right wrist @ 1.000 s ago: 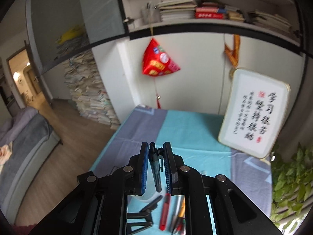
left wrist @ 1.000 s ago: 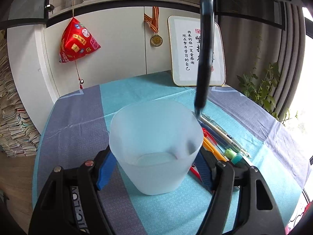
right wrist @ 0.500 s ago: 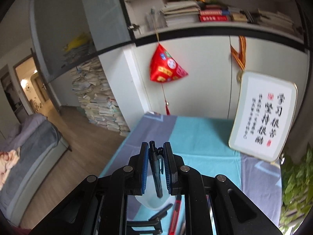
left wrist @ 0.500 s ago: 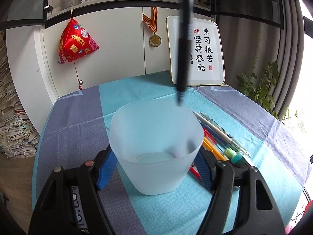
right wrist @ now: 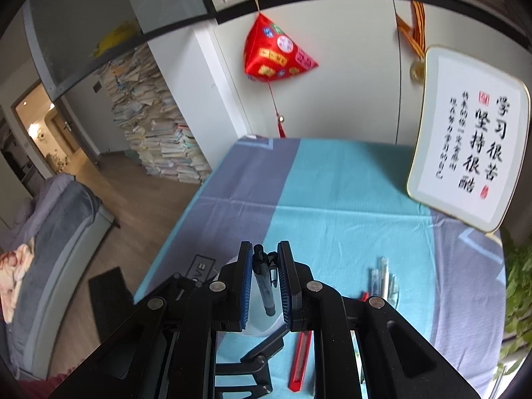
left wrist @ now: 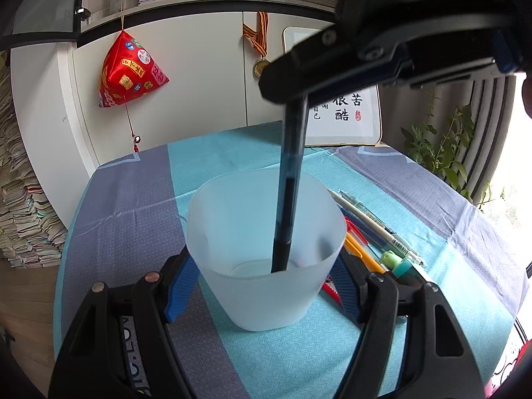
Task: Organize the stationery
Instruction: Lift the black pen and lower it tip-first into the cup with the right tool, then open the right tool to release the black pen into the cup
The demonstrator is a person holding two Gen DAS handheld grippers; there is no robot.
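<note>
Dark translucent pen (left wrist: 288,199), pinched in right gripper (right wrist: 263,279), now lowered tip-down inside frosted white plastic cup (left wrist: 262,249) clamped by left gripper (left wrist: 266,286) on counter; release pending, remaining pens (left wrist: 375,229) beside cup.

Frosted translucent white cup (left wrist: 266,246). Black pen (left wrist: 288,193) with dark blue-tinted barrel. Black tools (left wrist: 266,286) (right wrist: 263,282) with blue ribbed pads (left wrist: 181,286). Teal and grey-blue blocks, fine herringbone weave, on table cloth (left wrist: 133,206). Orange pen (left wrist: 362,254), red cutter (right wrist: 301,362), white pen (left wrist: 369,219) near right edge.
</note>
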